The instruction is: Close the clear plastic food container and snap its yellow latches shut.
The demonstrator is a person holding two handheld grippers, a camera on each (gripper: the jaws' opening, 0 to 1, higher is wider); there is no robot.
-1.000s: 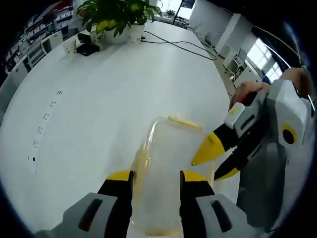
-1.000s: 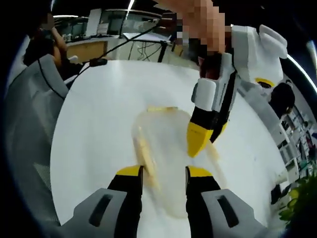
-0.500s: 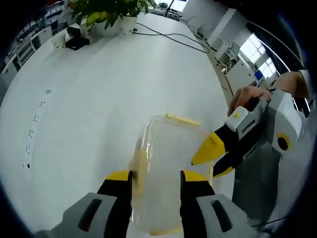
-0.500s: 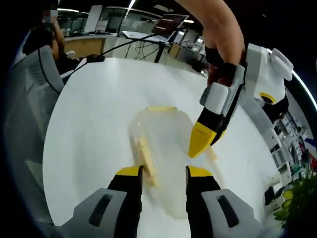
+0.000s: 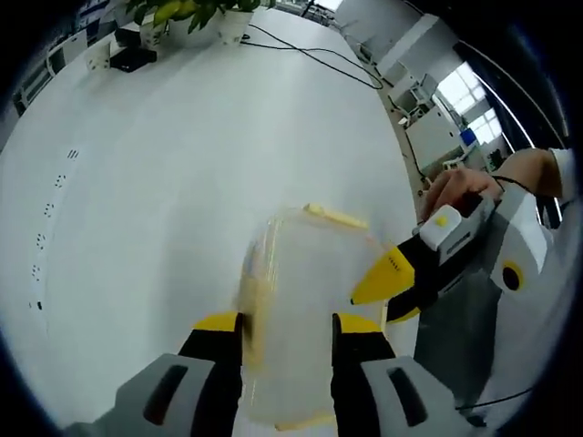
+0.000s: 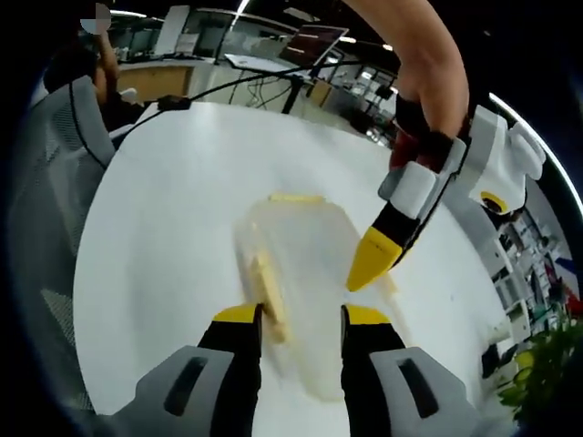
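Note:
A clear plastic food container (image 5: 310, 300) lies on the white table (image 5: 164, 182), lid on top. Yellow latches show at its far end (image 5: 335, 217) and along its left side (image 5: 251, 305). My left gripper (image 5: 287, 320) is open, its yellow-tipped jaws standing over the near part of the lid. My right gripper (image 5: 375, 308) reaches in from the right, its tips at the container's right edge. In the right gripper view the container (image 6: 296, 264) lies under my open right gripper (image 6: 301, 314), and the left gripper's (image 6: 364, 269) tip rests at its right edge.
Potted plants (image 5: 196, 14), a black device (image 5: 132, 59) and a cable (image 5: 314, 59) sit at the table's far end. A grey chair (image 6: 55, 182) stands beside the table. A person's hand (image 5: 465, 187) and forearm (image 6: 428, 64) hold the grippers.
Both views have shifted a little with the hands. The left gripper's body has swung out to the right in the right gripper view; its tip stays at the container's edge. The container has not moved.

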